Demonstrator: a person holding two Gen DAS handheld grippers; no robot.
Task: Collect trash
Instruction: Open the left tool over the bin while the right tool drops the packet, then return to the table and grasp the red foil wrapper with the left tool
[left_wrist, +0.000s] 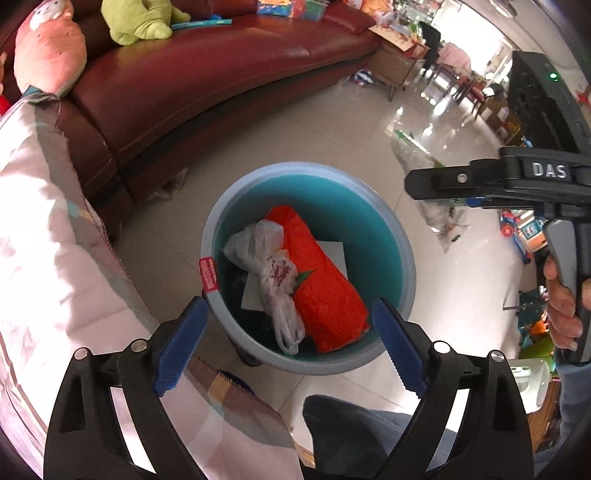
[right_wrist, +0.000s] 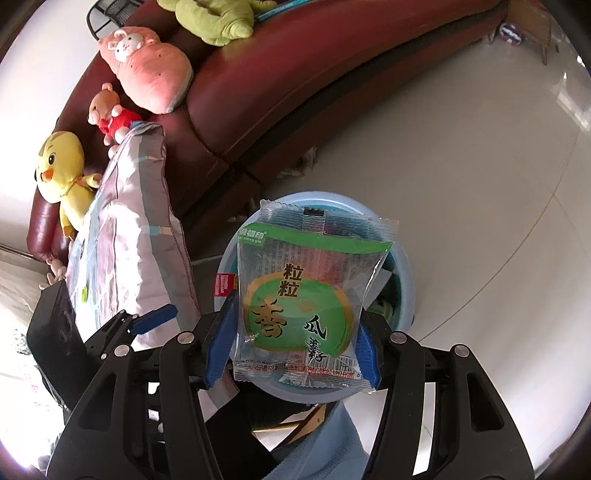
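Observation:
A light-blue bin (left_wrist: 221, 206) stands on the floor by the sofa. It holds an orange-red bag (left_wrist: 325, 295), a knotted white plastic bag (left_wrist: 269, 266) and white paper (left_wrist: 332, 251). My left gripper (left_wrist: 291, 306) hangs open right over the bin with nothing between its blue pads. My right gripper (right_wrist: 295, 332) is shut on a green-and-clear snack packet (right_wrist: 306, 295), held upright above the bin's rim (right_wrist: 406, 280). In the left wrist view the right gripper (left_wrist: 424, 181) comes in from the right with the packet (left_wrist: 443, 221) hanging under it.
A dark red leather sofa (left_wrist: 207, 74) curves behind the bin and carries plush toys (right_wrist: 147, 70). A patterned cushion (right_wrist: 125, 229) lies close on the left. Glossy tile floor (right_wrist: 461, 166) spreads to the right. A person's knee (left_wrist: 351, 424) is below the bin, and toys (left_wrist: 517, 229) clutter the far right.

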